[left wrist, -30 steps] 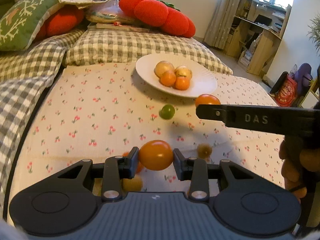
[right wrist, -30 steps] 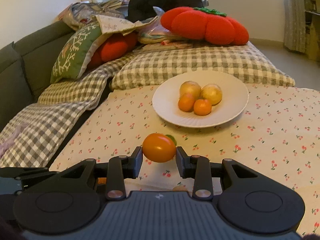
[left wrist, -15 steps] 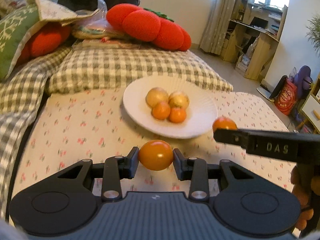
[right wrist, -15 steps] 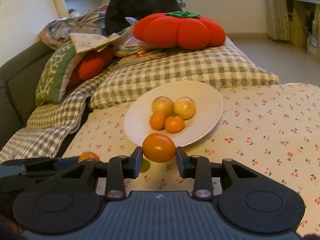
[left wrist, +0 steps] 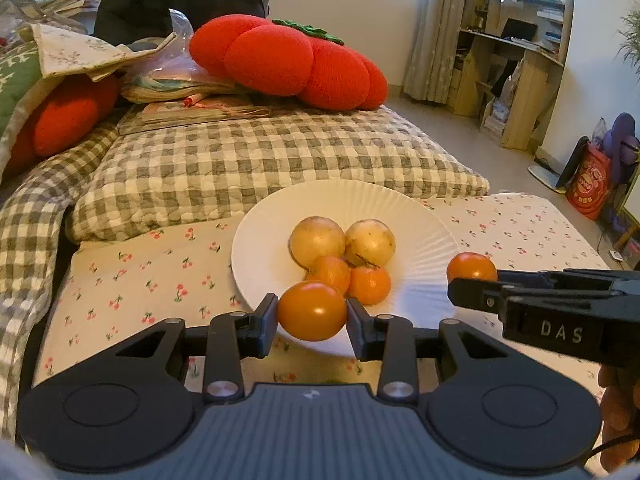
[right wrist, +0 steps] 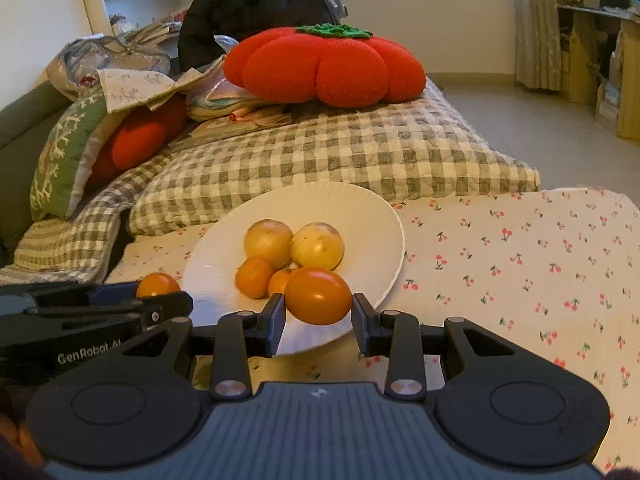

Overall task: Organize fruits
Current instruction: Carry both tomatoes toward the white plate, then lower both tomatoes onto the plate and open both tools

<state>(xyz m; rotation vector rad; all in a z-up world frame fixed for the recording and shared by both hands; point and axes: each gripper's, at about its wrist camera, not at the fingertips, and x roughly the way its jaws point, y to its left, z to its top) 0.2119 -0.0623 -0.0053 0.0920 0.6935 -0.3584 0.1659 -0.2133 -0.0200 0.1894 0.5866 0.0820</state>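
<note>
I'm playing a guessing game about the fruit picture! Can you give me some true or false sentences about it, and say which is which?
1. The left gripper holds an orange tomato. True.
2. The right gripper is empty. False: it holds another orange tomato.
3. The white plate has four fruits on it. True.
4. The plate sits on a bare wooden table. False: it lies on a cherry-print cloth.
5. The red tomato cushion is on the plate. False: it rests behind on checkered bedding.

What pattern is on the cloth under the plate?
Small red cherries on cream cloth, clearest in the right wrist view.
</note>
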